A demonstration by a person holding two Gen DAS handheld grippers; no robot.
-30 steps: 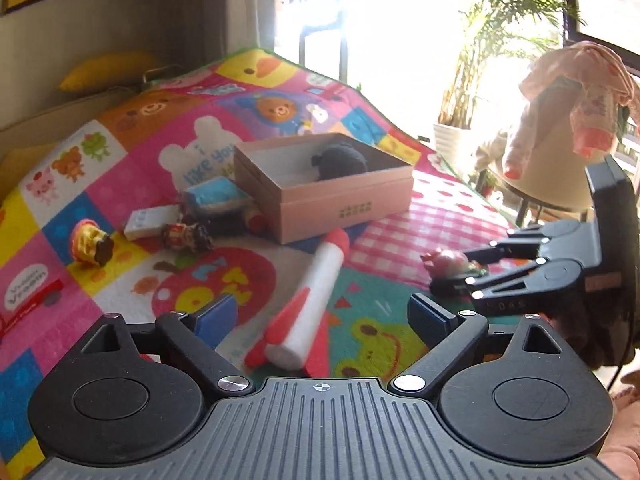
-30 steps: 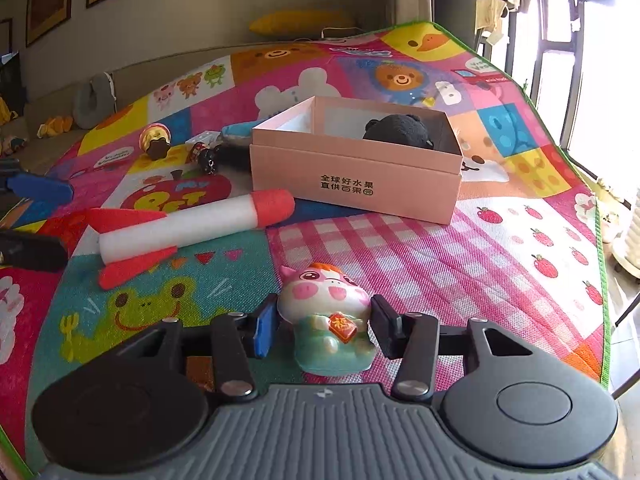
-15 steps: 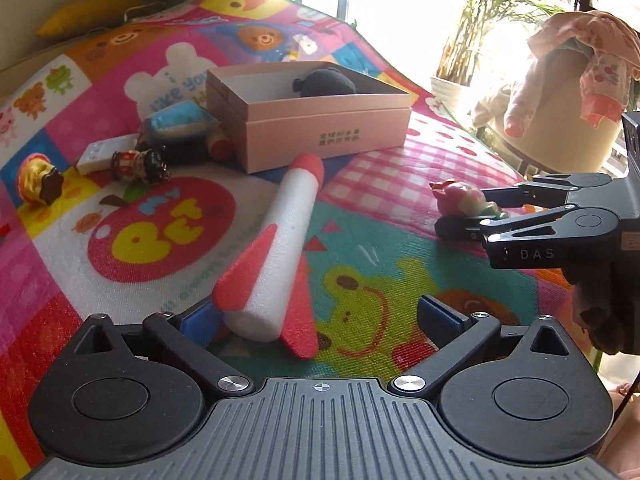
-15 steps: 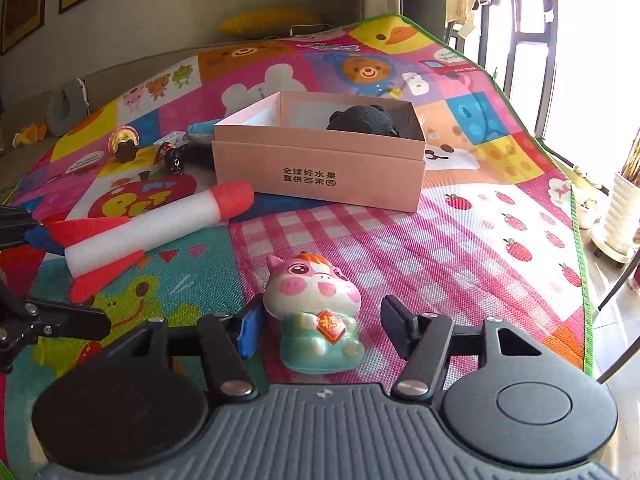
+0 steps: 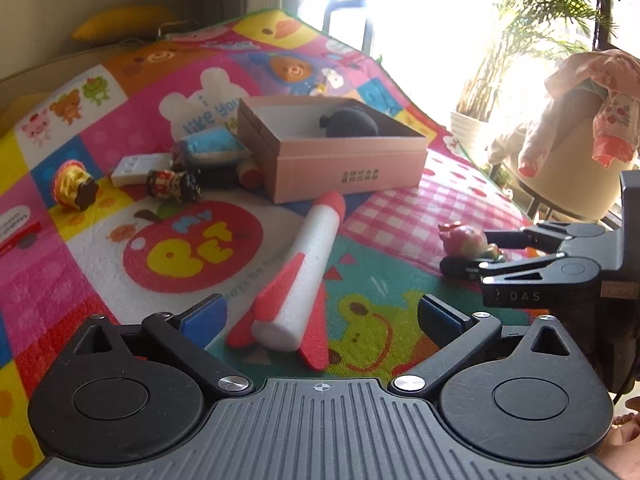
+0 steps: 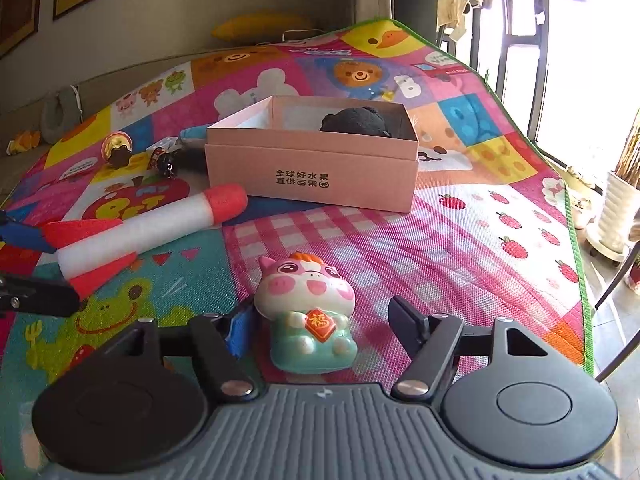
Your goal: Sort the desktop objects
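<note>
black plush (image 6: 362, 122): mostly behind box wall (image 6: 312, 168) | box print (image 5: 361, 176): blurred

one box (image 6: 312, 168), one rocket (image 6: 140, 232), one pig (image 6: 308, 312)

Left claw (image 5: 320, 318): grey ribbed housing is showing a small crosshair mark at its front edge, with two black round discs either side. Black link arms are carrying silver screw heads; triangular cut-outs are sitting above the discs. Fingers (image 5: 206, 314) are wearing blue pads. Right claw (image 6: 320, 326): same build, one blue pad showing. From the left view, its black side is reading "DAS".
</note>
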